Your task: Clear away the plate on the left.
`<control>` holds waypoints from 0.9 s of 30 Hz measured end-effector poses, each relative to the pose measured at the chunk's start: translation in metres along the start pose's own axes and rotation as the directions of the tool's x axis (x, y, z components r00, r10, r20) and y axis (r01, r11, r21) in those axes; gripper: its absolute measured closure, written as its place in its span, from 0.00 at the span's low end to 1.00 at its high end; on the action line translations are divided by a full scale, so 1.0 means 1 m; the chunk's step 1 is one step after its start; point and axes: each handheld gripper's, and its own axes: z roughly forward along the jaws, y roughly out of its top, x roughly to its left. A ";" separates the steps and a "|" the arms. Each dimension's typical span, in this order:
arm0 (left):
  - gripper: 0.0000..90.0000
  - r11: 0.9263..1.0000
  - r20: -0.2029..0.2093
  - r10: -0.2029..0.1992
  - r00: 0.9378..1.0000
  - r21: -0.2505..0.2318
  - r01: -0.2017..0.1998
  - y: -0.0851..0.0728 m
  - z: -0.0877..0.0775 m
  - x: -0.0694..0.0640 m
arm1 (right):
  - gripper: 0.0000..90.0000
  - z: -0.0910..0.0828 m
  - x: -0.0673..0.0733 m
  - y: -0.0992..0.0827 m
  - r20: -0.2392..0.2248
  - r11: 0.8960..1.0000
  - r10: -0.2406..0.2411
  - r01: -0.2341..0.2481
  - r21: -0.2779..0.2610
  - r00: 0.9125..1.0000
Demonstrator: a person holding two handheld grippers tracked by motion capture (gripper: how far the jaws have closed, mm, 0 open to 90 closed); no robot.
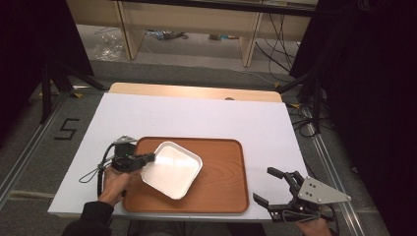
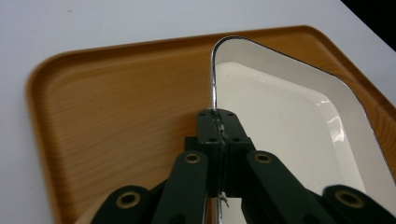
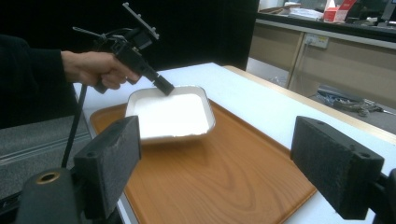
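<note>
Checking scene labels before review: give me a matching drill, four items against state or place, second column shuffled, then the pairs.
Column one:
1. left gripper
2. right gripper
3. white dish
4. wooden tray

Column two:
A. flat on the white table
B. open, holding nothing, off the tray's right edge
C. clamped on a rim
D. on the tray's left part, one edge gripped

Pairs: 1-C, 2-B, 3-D, 4-A

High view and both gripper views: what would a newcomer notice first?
The white square dish stands out first, lying on the left part of the brown wooden tray in the middle of the white table. The left tool is shut on the dish's left rim. The right tool waits open at the table's near right corner, holding nothing.
</note>
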 end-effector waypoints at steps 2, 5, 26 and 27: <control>0.98 1.000 0.007 0.001 1.000 0.010 -0.001 0.004 0.003 -0.008 | 0.19 0.000 -0.001 0.000 0.004 1.000 -0.009 0.009 0.002 1.000; 0.98 1.000 0.059 -0.011 0.998 -0.006 0.011 0.009 0.009 -0.018 | 0.19 -0.001 -0.001 0.000 0.004 1.000 -0.010 0.010 0.003 1.000; 0.98 1.000 0.078 -0.016 0.997 0.021 0.014 0.010 0.026 -0.039 | 0.19 0.000 0.000 0.000 -0.004 1.000 -0.005 0.005 -0.004 1.000; 0.98 1.000 0.088 -0.016 0.996 0.021 0.014 0.011 0.027 -0.040 | 0.19 0.000 0.000 0.000 -0.004 1.000 0.002 -0.002 -0.002 1.000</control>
